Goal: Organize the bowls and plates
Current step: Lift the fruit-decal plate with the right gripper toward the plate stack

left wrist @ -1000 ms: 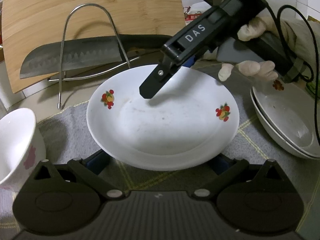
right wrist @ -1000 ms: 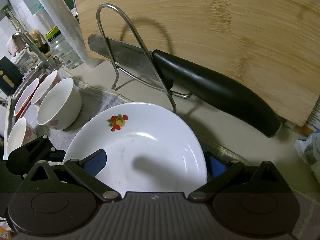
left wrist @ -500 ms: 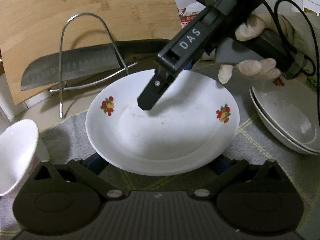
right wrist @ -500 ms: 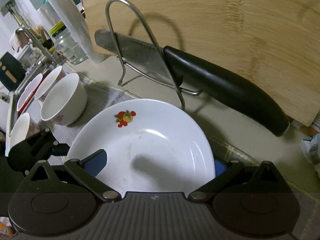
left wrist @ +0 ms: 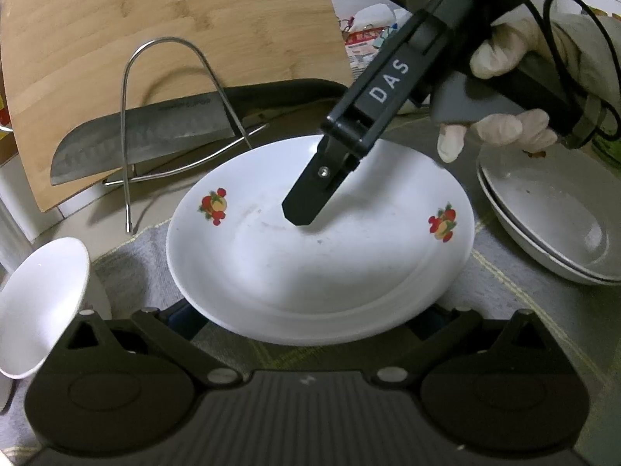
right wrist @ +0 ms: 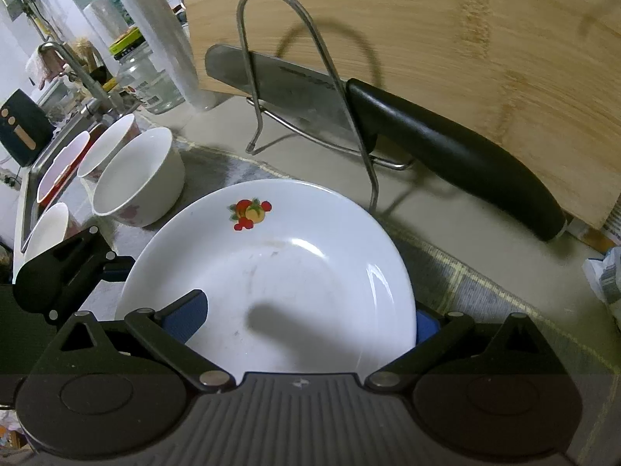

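While both grippers straddle its rim, plate (left wrist: 322,264) sits level.

Our right tongs (left wrist: 300,213) slant down from the upper right, gripped by our gloved right hand (left wrist: 508,97); our left tongs (left wrist: 310,312) stand spread wide.

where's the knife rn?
The knife rests across the wire rack, leaning against the cutting board, behind the fruit-print plate; in the right wrist view its black handle points right.
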Demonstrator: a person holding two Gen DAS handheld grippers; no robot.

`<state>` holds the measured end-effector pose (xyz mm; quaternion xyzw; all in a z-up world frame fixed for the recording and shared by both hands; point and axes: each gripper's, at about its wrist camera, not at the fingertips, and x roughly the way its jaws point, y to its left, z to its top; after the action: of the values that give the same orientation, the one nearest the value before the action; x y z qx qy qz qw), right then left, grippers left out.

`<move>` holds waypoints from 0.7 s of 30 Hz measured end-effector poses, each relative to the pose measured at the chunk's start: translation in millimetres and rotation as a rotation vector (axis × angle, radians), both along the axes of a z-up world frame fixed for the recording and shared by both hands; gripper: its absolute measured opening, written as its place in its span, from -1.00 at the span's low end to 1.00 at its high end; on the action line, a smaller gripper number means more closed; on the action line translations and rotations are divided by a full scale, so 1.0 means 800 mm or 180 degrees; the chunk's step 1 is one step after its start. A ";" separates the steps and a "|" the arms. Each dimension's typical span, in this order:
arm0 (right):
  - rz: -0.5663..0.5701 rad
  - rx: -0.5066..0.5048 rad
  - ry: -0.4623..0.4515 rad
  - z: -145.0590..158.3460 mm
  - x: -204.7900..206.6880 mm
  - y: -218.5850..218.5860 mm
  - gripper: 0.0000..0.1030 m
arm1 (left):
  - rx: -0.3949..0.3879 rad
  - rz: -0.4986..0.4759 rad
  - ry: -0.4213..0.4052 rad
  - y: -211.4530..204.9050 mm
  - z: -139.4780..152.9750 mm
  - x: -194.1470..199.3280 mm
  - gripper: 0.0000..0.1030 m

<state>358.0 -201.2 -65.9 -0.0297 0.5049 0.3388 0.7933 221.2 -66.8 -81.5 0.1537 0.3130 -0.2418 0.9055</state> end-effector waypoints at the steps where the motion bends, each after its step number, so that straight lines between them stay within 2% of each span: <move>1: 0.0002 -0.0001 -0.0009 0.001 -0.002 -0.001 1.00 | 0.0004 -0.0005 -0.0004 0.000 0.000 -0.001 0.99; 21: -0.0012 0.0049 -0.0190 0.045 -0.059 -0.008 1.00 | -0.0008 -0.0105 -0.0115 0.003 0.027 -0.045 0.99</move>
<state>311.1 -207.7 -29.7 -0.0328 0.4784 0.3402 0.8089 185.1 -64.2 -59.5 0.1621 0.2937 -0.2542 0.9071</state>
